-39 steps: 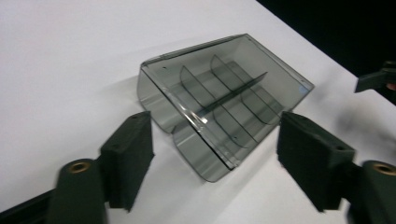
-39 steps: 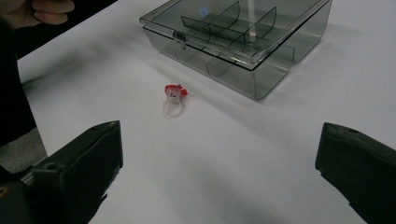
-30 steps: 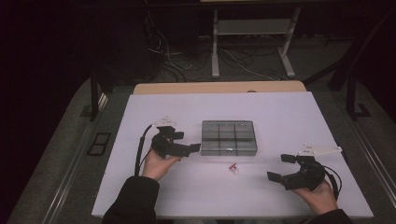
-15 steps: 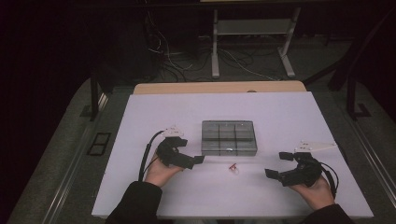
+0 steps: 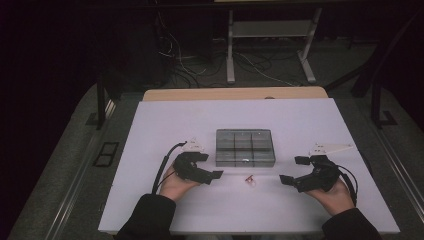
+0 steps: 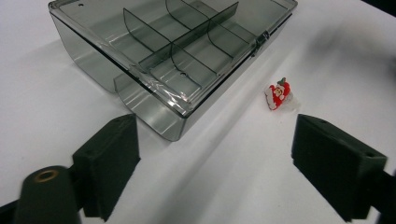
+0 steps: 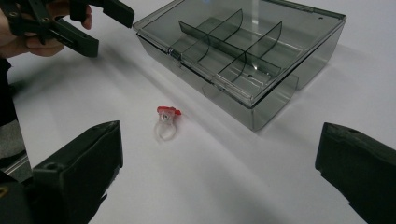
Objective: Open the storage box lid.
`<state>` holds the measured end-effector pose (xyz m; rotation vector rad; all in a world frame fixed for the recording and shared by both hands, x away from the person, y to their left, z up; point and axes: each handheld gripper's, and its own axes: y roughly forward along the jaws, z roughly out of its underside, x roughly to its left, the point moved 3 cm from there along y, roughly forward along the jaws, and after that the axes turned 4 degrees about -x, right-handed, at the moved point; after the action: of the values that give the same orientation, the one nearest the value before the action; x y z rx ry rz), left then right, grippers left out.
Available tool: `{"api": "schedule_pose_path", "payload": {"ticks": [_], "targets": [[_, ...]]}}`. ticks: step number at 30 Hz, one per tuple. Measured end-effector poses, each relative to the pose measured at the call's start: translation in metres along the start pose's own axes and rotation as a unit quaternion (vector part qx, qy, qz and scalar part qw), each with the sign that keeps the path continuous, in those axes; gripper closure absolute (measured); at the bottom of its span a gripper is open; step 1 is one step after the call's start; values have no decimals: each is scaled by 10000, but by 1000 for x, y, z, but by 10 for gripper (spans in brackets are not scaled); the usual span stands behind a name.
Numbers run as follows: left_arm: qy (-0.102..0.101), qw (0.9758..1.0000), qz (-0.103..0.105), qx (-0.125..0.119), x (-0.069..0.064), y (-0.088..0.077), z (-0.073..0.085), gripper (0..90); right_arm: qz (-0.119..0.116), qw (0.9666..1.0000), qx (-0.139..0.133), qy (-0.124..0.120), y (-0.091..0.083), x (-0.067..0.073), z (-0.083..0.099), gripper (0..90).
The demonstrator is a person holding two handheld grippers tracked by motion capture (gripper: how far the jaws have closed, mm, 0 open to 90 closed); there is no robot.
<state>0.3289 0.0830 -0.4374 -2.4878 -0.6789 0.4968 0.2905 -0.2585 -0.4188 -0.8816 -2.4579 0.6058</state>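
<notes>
A smoky clear compartment box [image 5: 245, 147] lies with its lid closed in the middle of the white table [image 5: 280, 120]. A small red toy ring [image 5: 250, 179] on a clear band lies on the table just in front of it. My left gripper [image 5: 210, 166] sits to the left of the ring, pointing at it. Its jaws have just been closing a little but stand open, with nothing between them. My right gripper [image 5: 292, 170] is open to the right of the ring, facing it. The left gripper view has the ring [image 6: 278, 93] beyond the jaws, beside the box [image 6: 173, 51]. The right gripper view has the ring [image 7: 166, 119] ahead.
Bare white tabletop surrounds the box on all sides. A wooden strip [image 5: 235, 93] runs along the table's far edge. Beyond it are a stand's metal legs [image 5: 231, 55] and cables on the dark floor. The table's near edge runs just under both forearms.
My left hand has come nearer the front edge and slightly right, closer to the ring. The right hand has hardly moved.
</notes>
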Motion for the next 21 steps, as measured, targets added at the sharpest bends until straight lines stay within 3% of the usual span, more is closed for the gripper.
{"api": "schedule_pose_path", "payload": {"ticks": [8, 14, 21], "targets": [[123, 9996, -240, -76, 1, 4, -1, 410, 4, 9999, 48, -117, 0, -3, -13, 6], [301, 9986, -438, 19, 5, 7, 1, 590, 97, 9998, 131, -96, 4, -9, -17, 6], [518, 9974, -504, 4, 4, 7, 0, 726, 134, 9997, 152, -97, 9, -16, -17, 6]]}}
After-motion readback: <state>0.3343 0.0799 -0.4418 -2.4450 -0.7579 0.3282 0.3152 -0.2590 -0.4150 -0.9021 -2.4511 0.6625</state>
